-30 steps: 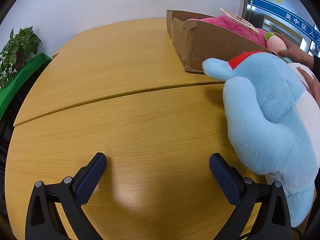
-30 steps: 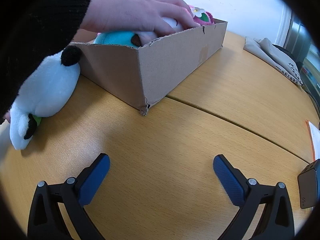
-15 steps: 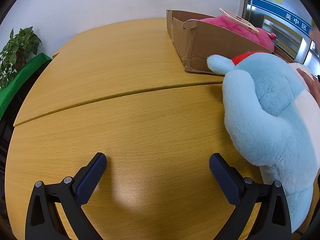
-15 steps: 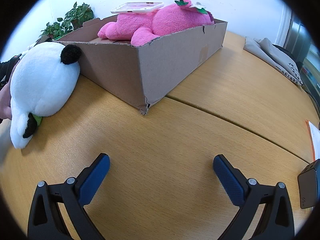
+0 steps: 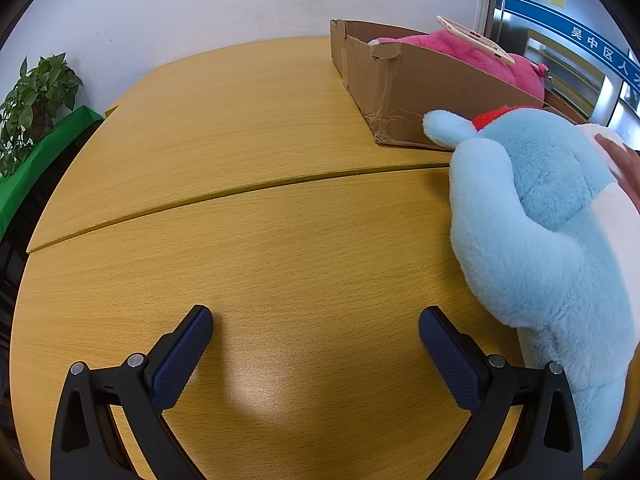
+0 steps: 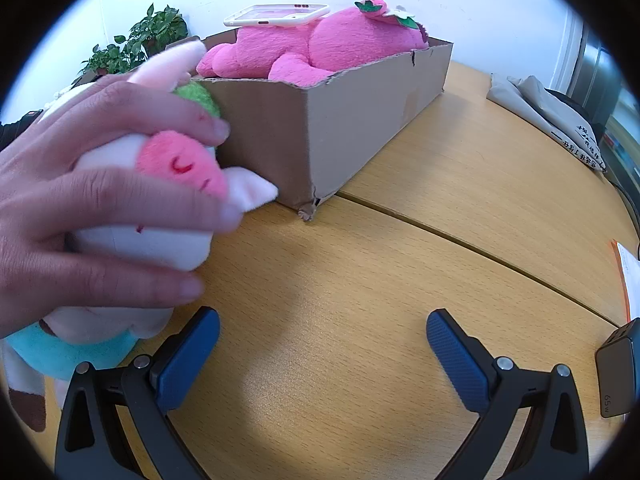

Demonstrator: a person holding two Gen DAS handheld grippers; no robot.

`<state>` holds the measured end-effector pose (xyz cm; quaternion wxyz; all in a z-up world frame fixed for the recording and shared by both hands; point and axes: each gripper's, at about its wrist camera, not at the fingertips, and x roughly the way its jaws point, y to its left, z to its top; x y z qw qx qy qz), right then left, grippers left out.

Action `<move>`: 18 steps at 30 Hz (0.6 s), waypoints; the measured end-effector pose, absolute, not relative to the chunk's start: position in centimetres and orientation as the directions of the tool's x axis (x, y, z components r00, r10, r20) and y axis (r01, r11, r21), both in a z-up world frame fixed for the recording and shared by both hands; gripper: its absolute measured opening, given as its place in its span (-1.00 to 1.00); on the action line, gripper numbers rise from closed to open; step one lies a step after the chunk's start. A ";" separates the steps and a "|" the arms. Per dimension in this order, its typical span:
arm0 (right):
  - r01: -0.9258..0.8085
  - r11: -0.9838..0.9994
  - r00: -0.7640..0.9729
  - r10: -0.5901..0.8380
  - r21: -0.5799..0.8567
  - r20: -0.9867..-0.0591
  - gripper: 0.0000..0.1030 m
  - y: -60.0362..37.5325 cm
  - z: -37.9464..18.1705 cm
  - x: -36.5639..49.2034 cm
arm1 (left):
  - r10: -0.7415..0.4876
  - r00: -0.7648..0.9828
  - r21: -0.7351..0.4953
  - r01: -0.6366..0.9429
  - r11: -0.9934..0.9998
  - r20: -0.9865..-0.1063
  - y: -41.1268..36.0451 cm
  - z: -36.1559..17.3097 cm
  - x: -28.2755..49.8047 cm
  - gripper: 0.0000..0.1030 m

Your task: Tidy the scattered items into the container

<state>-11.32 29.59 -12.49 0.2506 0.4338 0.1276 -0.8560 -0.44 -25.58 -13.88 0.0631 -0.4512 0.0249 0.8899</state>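
Note:
A cardboard box [image 5: 420,92] [image 6: 340,128] stands on the wooden table, holding a pink plush [image 6: 320,48] with a phone [image 6: 280,16] lying on top. A large light-blue plush [image 5: 552,232] lies at the right of the left wrist view, beside the box. A bare hand [image 6: 80,208] holds a small white and pink plush [image 6: 168,200] in front of the box, at the left of the right wrist view. My left gripper [image 5: 316,328] is open and empty over bare table. My right gripper [image 6: 322,332] is open and empty, just right of the hand.
A potted plant [image 5: 32,100] on a green ledge stands beyond the table's left edge. A grey cloth bag [image 6: 552,116] lies at the far right. A black charger block [image 6: 618,376] sits at the right edge, near orange-edged paper [image 6: 628,272].
A hand has come in at the left of the right wrist view holding a small white and pink plush, hiding the white panda plush. Both grippers have stayed still.

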 end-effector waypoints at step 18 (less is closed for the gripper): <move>0.540 -0.842 -0.497 -0.319 0.000 -0.807 1.00 29.6 -12.5 -11.3 | 0.090 -0.585 -0.013 -0.134 -0.991 -0.806 -25.5 -13.9 -0.2 1.00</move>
